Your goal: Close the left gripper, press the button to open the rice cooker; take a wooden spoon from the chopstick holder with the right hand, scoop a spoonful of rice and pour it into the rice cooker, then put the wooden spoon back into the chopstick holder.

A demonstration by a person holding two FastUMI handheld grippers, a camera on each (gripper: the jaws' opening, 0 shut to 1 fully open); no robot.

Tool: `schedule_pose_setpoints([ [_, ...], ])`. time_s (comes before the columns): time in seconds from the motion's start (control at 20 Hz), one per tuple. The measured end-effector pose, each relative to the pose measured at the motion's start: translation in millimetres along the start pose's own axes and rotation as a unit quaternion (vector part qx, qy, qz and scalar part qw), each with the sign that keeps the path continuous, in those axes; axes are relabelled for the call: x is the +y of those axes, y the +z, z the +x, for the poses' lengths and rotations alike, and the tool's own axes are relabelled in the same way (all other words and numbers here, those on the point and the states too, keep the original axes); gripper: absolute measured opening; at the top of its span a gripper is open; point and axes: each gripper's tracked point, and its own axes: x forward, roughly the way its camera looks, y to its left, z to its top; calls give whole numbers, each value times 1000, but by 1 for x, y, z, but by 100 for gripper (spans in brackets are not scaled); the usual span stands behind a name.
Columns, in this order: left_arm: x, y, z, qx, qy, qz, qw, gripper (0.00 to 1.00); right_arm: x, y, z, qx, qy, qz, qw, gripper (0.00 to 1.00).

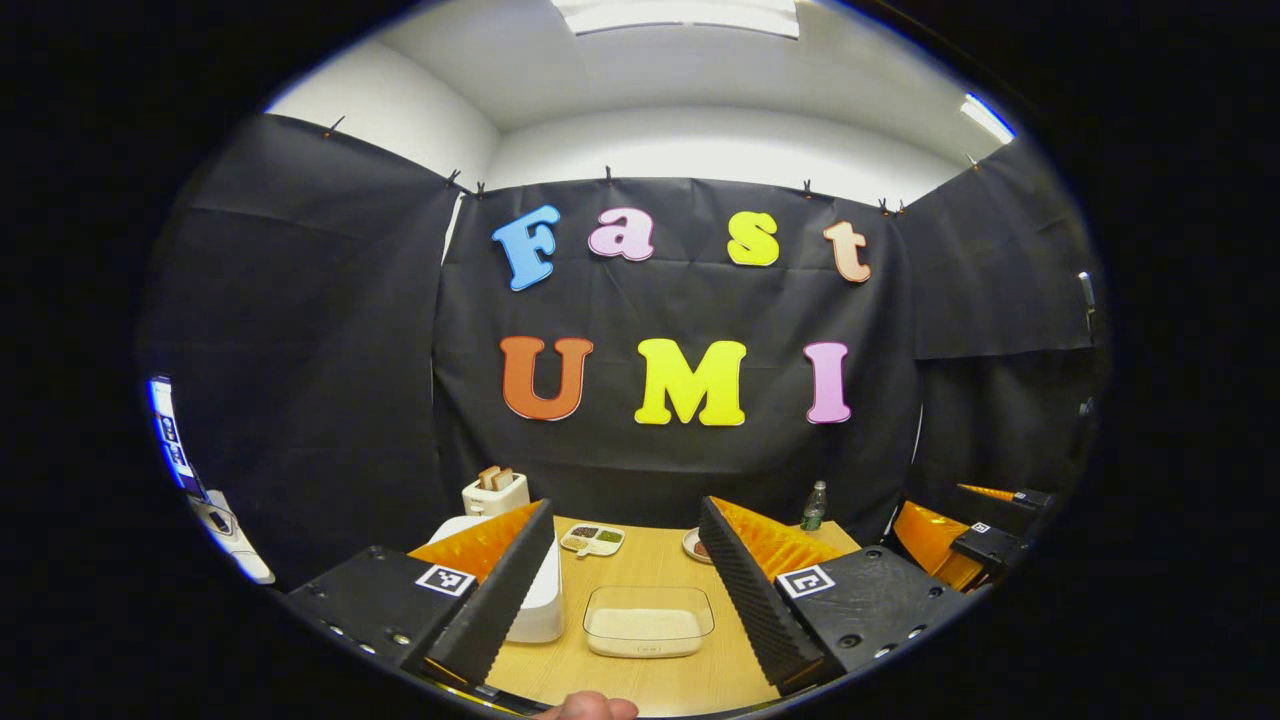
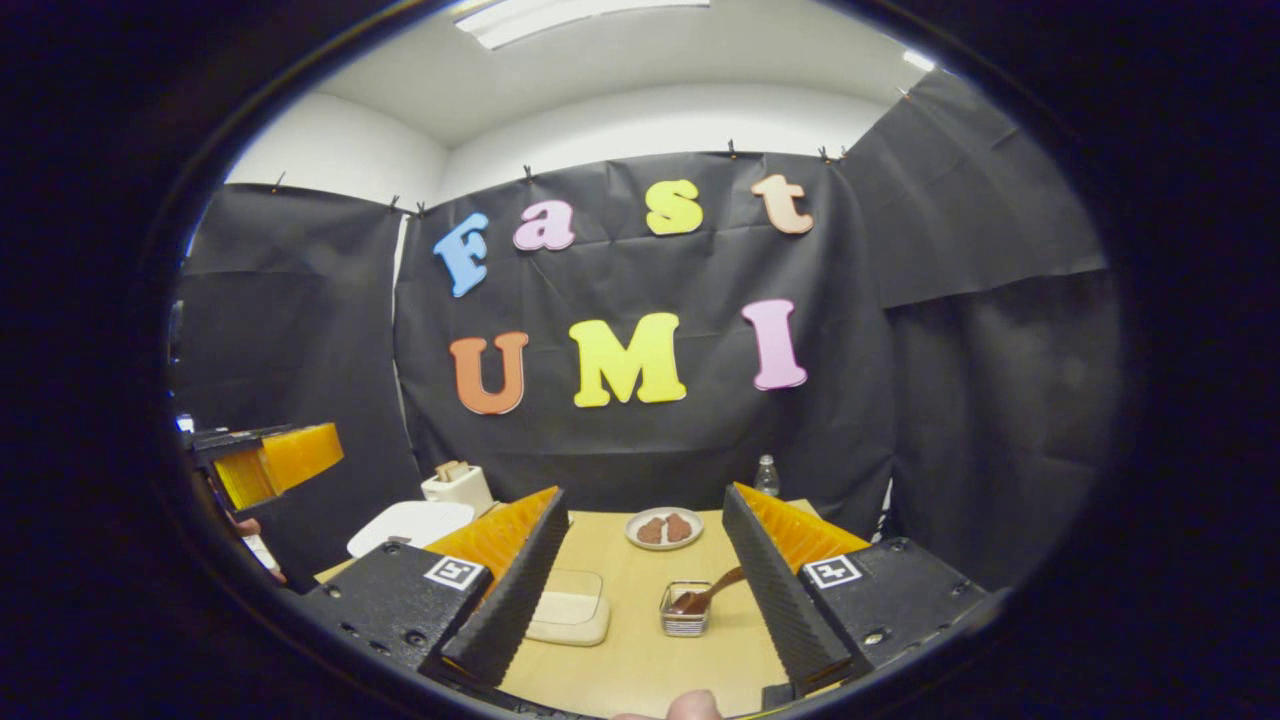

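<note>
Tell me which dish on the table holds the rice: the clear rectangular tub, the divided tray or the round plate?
The clear rectangular plastic tub, nearest the left tool, holds a flat white layer; the divided tray and round plate carry darker food.

We see each gripper, left [image 1: 625, 580] and right [image 2: 645, 590], with black bodies, ribbed wedge-shaped fingers, small screws, and a square black-and-white marker on each finger mount.

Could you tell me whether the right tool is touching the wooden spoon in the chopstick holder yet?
Apart. In the right gripper view, the right tool is open, with bare table separating the wooden spoon from both fingers.
</note>
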Motion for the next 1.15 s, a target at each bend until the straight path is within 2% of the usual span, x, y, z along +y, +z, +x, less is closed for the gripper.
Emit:
schedule_pose_setpoints([
  [0.25,0,-5,0,6,-13,4,1000,95,-5,7,-3,-4,-20,-6,1000,99],
  [0.75,12,-6,13,-1,-35,17,999,94,14,10,-1,-1,-33,-22,999,99],
  [1.15,28,-9,22,-6,-31,18,999,95,30,16,2,-3,-41,-30,999,100],
])
